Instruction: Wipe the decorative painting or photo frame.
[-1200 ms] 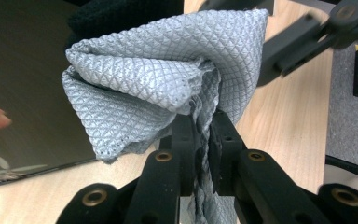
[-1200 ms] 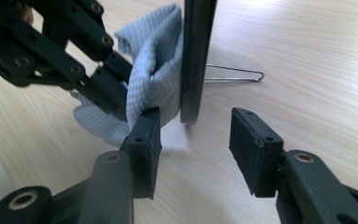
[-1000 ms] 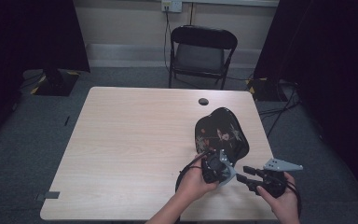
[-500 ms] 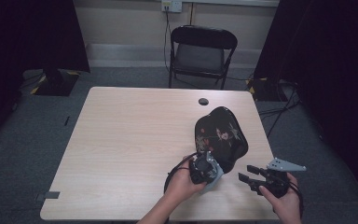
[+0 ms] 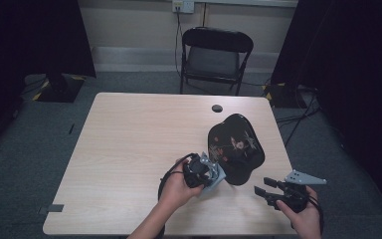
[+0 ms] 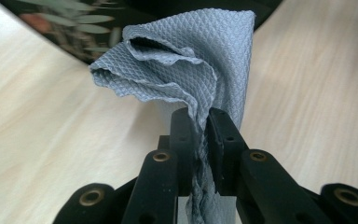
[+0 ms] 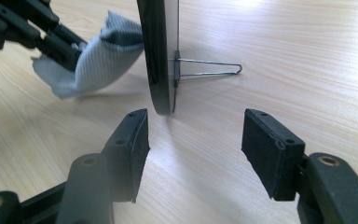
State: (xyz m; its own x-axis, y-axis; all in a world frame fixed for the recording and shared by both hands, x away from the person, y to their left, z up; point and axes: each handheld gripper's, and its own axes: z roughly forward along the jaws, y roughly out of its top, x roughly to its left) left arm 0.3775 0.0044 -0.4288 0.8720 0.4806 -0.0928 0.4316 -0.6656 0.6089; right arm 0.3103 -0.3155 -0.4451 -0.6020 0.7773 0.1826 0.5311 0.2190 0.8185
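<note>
1. Cloth [image 6: 200,60]: one piece, grey, fine diamond-weave texture, bunched into soft folds with a wavy edge. Pinched between the two black jaws of the left gripper [image 6: 200,128], which are pressed tight on a twisted strand of it; the free part fans out ahead of the jaws. In the high view the cloth [image 5: 218,175] sits at the near right part of the table, just beside the lower edge of the plate.
2. Right gripper [image 7: 193,140]: one, jaws spread wide, nothing between them. Flat black pads [image 7: 270,149] with a matte, rubbery look. In the high view it [image 5: 266,189] hangs over the table's near right corner, a grey three-cornered plate on top.
3. Hands: two, one per gripper, forearms entering from the bottom edge of the high view.
4. Plate [image 5: 236,147]: one, glossy black, lobed outline, painted with a floral pattern. It stands on edge, propped by one thin wire stand [image 7: 209,67].
5. Table [image 5: 129,149]: one, pale wood-grain top, rectangular, with one small dark round hole [image 5: 217,108] near the far edge.
6. Folding chair [image 5: 215,57]: one, black, beyond the table.
</note>
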